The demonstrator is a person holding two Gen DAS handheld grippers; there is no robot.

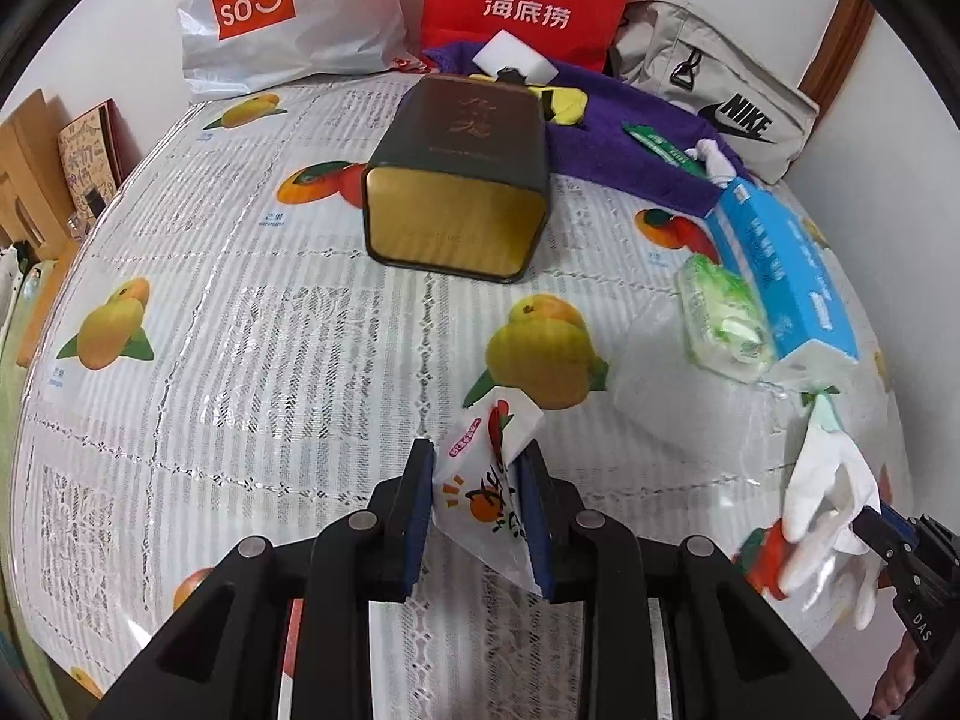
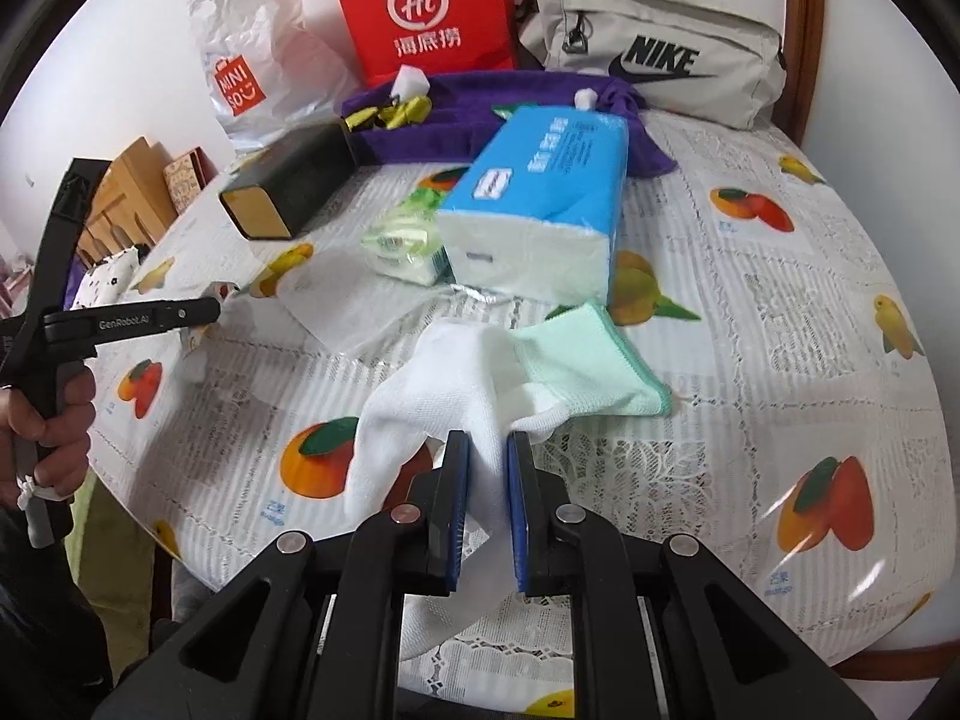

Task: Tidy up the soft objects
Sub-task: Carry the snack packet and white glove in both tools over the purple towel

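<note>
Between our left gripper (image 1: 477, 468) pads we pinch a snack packet (image 1: 492, 492) above the counter (image 1: 240, 312); our right gripper (image 2: 487, 450) clamps a white sock (image 2: 444, 384), draped beside the green cloth (image 2: 588, 360) near the tissue pack (image 2: 540, 198).

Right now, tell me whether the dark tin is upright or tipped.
Tipped. The tin lies on its side on the table, its gold end facing the left camera.
</note>
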